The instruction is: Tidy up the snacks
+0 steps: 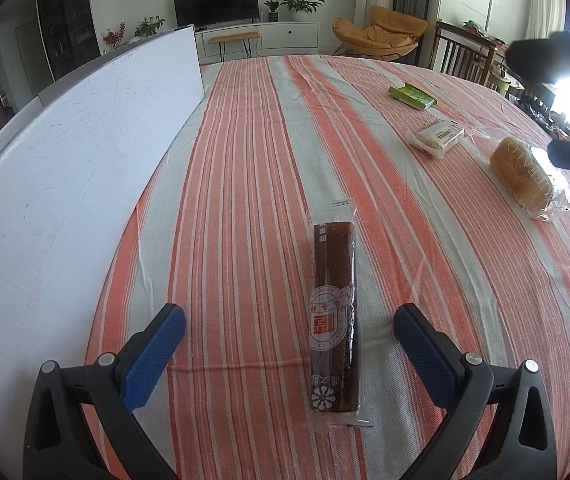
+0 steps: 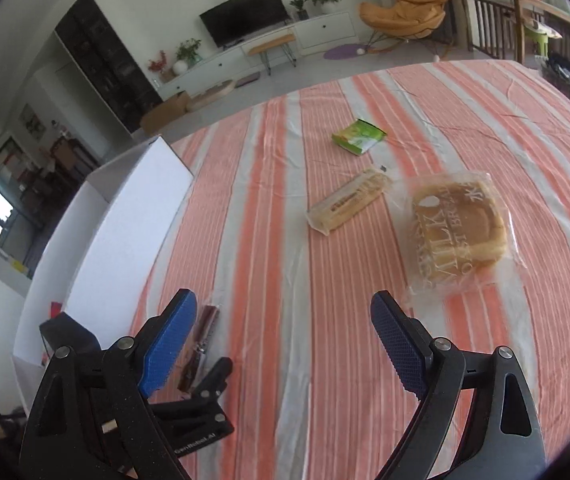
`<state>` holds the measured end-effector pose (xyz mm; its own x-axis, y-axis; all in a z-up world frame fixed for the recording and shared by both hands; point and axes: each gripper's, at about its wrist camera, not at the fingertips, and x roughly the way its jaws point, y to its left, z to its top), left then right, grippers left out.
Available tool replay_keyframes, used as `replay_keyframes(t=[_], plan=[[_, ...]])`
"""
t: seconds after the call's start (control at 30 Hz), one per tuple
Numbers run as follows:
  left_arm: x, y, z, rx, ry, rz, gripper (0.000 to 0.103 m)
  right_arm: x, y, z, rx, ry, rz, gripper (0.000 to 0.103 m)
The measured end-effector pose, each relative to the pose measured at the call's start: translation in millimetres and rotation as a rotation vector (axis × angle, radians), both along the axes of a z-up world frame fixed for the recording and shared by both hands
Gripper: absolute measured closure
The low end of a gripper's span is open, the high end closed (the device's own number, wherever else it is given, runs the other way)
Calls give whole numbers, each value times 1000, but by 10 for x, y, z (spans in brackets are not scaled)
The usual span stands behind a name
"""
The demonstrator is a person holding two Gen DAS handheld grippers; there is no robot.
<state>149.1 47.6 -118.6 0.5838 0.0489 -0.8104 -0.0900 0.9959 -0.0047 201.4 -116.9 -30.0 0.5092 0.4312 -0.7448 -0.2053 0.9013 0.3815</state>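
Slippage worries me most: my left tool (image 1: 289, 332) hangs spread wide over the dark fruit bar (image 1: 333, 320) lying on the striped bench (image 1: 245, 160) beside the white box (image 1: 65, 168), and its glossy wrapper could squirt out. My right tool (image 2: 285, 320) gapes empty. I count four snacks: fruit bar, green packet (image 1: 413, 96), cracker pack (image 1: 437, 138), bread loaf (image 1: 525, 176).

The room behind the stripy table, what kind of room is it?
Most likely a living room in someone's home. A black flat-screen television stands on a long white cabinet, with green potted plants beside it and an orange lounge chair nearby. Wrapped snacks lie on the orange-striped tablecloth.
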Motion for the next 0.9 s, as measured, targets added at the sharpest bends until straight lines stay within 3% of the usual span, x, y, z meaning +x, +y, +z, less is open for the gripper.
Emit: replay_keyframes(t=[0.1,0.17,0.27,0.33,0.4,0.47,0.5,0.53,0.7,0.9], plan=[[-2,3,-1,-1,0,0,0,697,138,-166,20,179,-13,14],[0,4,-1,-1,0,0,0,1055,173,-393,-22,272,-47,14],[-2,3,-2,-1,0,0,0,1331,137,-656,-77,332,-151,14],[0,3,-2,0,0,0,0,1422,176,-687,-139,300,-193,14],[0,4,-1,-1,0,0,0,1494,285,-691,-193,266,-172,19],[-1,1,0,-1,0,0,0,1492,436,-719,-302,232,-149,39],[0,1,1,-1,0,0,0,1467,515,-720,-370,204,-131,64],[1,2,2,-1,0,0,0,1432,567,-715,-428,171,-113,73],[5,-2,4,-1,-1,0,0,1099,546,-544,-353,108,-57,73],[5,-2,5,-1,-1,0,0,275,90,-68,-202,42,-1,73]])
